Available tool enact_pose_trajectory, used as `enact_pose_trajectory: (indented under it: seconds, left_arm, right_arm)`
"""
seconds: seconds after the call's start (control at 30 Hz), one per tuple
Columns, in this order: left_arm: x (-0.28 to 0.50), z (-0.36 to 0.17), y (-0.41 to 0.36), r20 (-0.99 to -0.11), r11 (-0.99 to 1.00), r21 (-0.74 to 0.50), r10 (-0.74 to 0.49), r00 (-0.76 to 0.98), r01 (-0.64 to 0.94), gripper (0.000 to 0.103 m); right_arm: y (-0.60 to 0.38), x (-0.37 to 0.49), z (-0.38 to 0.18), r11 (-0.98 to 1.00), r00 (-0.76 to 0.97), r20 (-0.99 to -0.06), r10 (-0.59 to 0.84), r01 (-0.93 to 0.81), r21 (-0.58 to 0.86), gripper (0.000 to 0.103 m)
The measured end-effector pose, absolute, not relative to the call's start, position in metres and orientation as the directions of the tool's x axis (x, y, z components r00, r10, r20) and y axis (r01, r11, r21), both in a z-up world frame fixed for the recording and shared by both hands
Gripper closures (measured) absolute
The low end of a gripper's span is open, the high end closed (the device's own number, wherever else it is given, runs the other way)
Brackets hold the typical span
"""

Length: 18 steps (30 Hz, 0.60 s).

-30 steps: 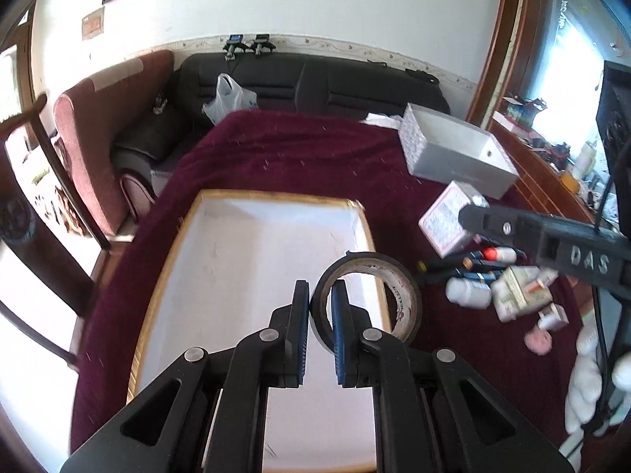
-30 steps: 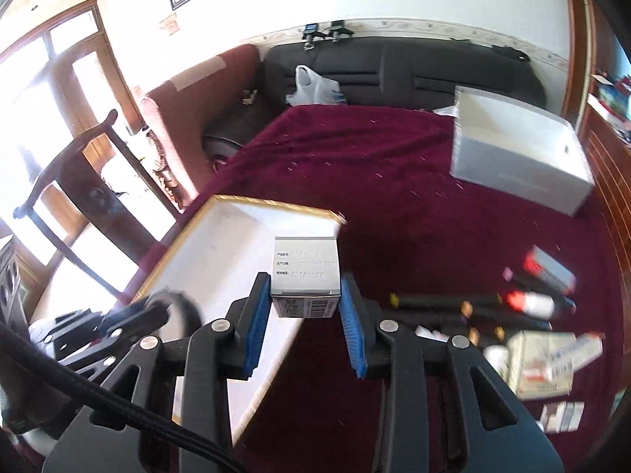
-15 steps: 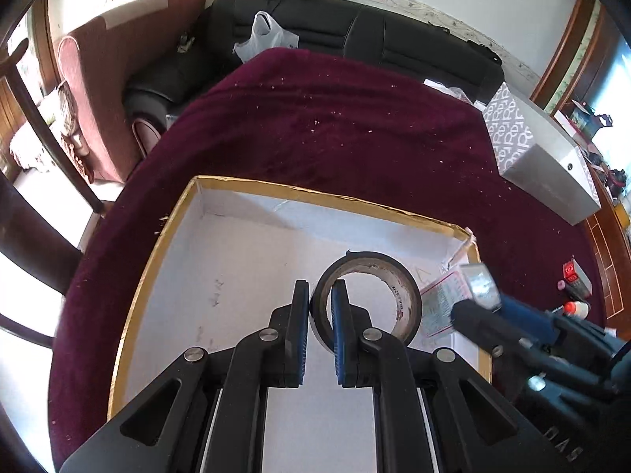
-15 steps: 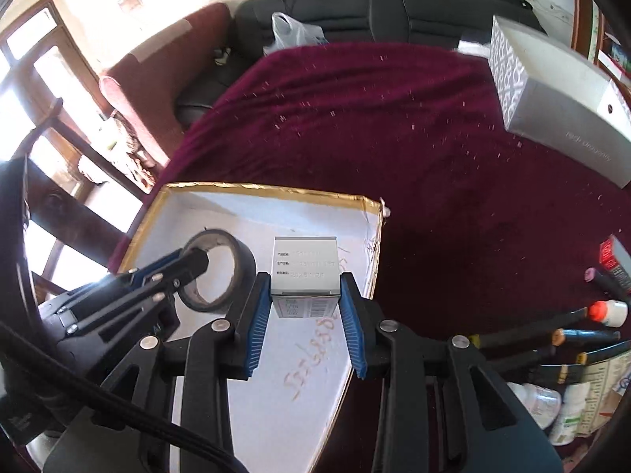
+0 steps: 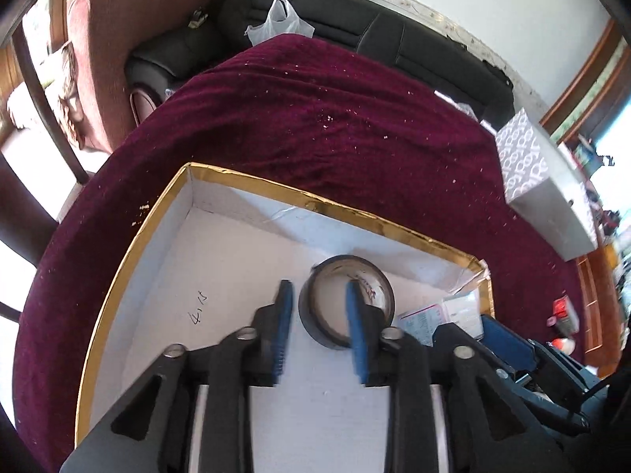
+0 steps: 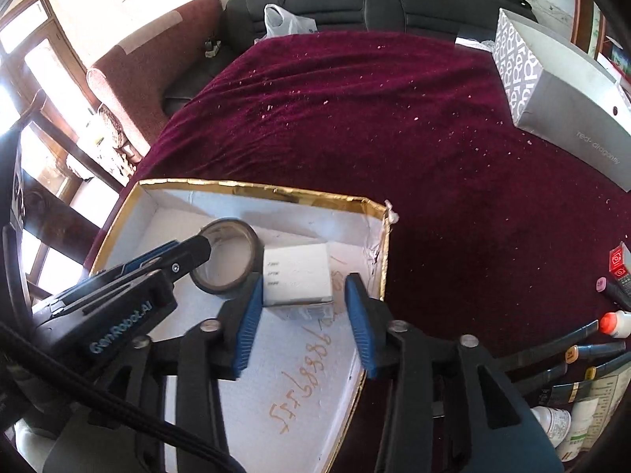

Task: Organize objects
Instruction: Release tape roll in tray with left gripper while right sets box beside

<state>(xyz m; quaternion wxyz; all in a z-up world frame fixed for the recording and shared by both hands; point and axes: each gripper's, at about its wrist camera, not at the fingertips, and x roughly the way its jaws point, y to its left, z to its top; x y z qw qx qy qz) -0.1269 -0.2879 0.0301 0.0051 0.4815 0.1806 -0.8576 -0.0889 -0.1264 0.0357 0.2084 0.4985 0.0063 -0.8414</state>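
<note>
Looking into the gold-rimmed box (image 5: 130, 236) on the table, I see my left hand-held gripper (image 5: 320, 307) spread apart around the tape roll's (image 5: 335, 339) wall, and my right hand-held gripper (image 6: 303, 303) parted beside the small white carton (image 6: 296, 276) inside that box, next to the roll.

One tape roll (image 5: 346, 300), one small box (image 6: 296, 280), one tray (image 6: 252, 190), one grey carton (image 6: 560, 90).

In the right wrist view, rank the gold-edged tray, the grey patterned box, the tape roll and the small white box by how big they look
1. Gold-edged tray, largest.
2. Grey patterned box.
3. Tape roll and small white box look about alike, so I won't rank them.
</note>
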Motion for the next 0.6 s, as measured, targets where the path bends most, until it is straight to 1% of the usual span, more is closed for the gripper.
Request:
enact_pose_trajectory:
  seconds: [0.03,0.07,0.1,0.17,0.23,0.3,0.37,0.43,0.47,0.5,0.6]
  left_arm:
    - [-0.125,0.032,-0.29,-0.821,-0.927,-0.326,0.181,-0.541,0.184,0.07]
    - [-0.122,0.036,-0.292,-0.812,-0.919,-0.348,0.197,-0.549,0.185,0.066]
    - [-0.12,0.04,-0.295,-0.806,-0.914,-0.36,0.204,-0.555,0.186,0.065]
    - [-0.112,0.051,-0.297,-0.798,-0.91,-0.371,0.209,-0.566,0.187,0.065]
    - [-0.103,0.063,-0.296,-0.797,-0.918,-0.353,0.195,-0.572,0.18,0.063]
    - [-0.088,0.077,-0.292,-0.795,-0.925,-0.34,0.185,-0.578,0.172,0.063]
    - [-0.064,0.094,-0.285,-0.766,-0.917,-0.375,0.223,-0.603,0.137,0.061]
    - [-0.039,0.108,-0.272,-0.728,-0.909,-0.411,0.279,-0.626,0.073,0.052]
    - [-0.025,0.114,-0.262,-0.705,-0.903,-0.428,0.311,-0.638,0.032,0.045]
    - [-0.012,0.118,-0.251,-0.684,-0.898,-0.44,0.339,-0.647,-0.005,0.043]
    - [0.01,0.117,-0.217,-0.668,-0.895,-0.437,0.39,-0.634,-0.09,0.042]
  right_arm:
    - [-0.123,-0.088,0.04,-0.911,-0.424,-0.832,-0.358,0.356,0.21,0.051]
    - [-0.118,-0.087,0.046,-0.908,-0.434,-0.82,-0.373,0.352,0.226,0.044]
    - [-0.112,-0.085,0.052,-0.905,-0.443,-0.809,-0.387,0.349,0.242,0.039]
    - [-0.098,-0.079,0.068,-0.895,-0.462,-0.78,-0.421,0.35,0.276,0.039]
    - [-0.083,-0.072,0.083,-0.893,-0.483,-0.762,-0.432,0.347,0.286,0.038]
    - [-0.053,-0.057,0.097,-0.89,-0.504,-0.741,-0.444,0.34,0.302,0.031]
    - [-0.022,-0.044,0.102,-0.9,-0.521,-0.74,-0.427,0.323,0.292,0.03]
    - [0.01,-0.033,0.099,-0.912,-0.53,-0.746,-0.403,0.3,0.279,0.03]
    - [0.024,-0.029,0.096,-0.918,-0.529,-0.753,-0.391,0.287,0.275,0.03]
    - [0.044,-0.024,0.088,-0.927,-0.523,-0.768,-0.37,0.261,0.269,0.03]
    - [0.074,-0.022,0.064,-0.935,-0.477,-0.806,-0.351,0.214,0.281,0.03]
